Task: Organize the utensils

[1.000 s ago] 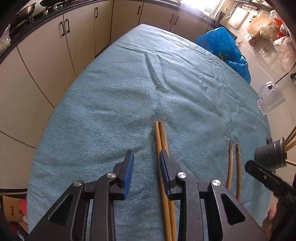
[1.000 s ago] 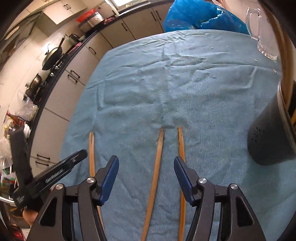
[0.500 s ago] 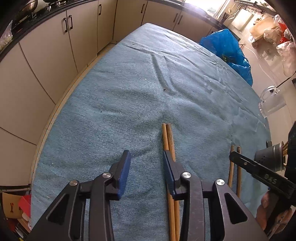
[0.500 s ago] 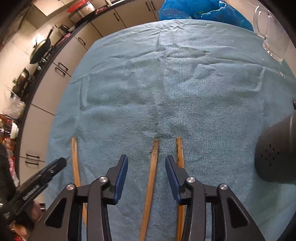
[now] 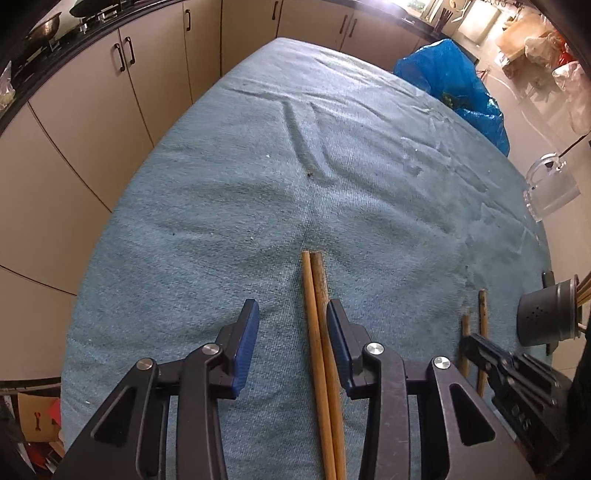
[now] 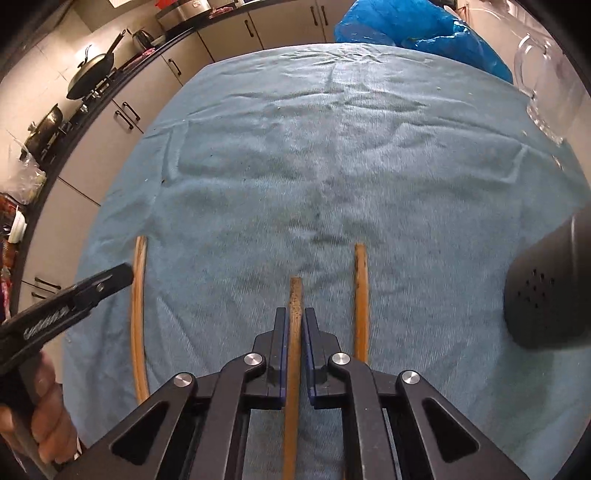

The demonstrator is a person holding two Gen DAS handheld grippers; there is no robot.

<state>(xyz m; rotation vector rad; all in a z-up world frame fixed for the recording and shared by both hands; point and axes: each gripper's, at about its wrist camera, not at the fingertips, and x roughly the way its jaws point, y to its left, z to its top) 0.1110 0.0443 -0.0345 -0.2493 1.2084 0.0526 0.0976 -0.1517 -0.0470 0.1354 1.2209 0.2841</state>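
A rumpled blue terry cloth covers the table; beige cabinet doors with dark handles run along its far left side, a blue plastic bag bulges past the far edge, and a clear glass mug stands at the right rim. A dark grey perforated holder sits to the right, with wooden sticks poking from its top in the left wrist view; nothing lies between it and the loose sticks.

The right gripper is pressed closed around one wooden chopstick, whose blunt, speckled tip juts just beyond the blue pads; a second chopstick lies on the cloth just to its right, roughly parallel.

The left gripper stands with its jaws apart over a touching pair of chopsticks; the pair lies flat beside the right-hand pad, not clamped. The sticks are slim, straight, tan wood with squared ends; the pads are matte blue on black frames with silver rivets.
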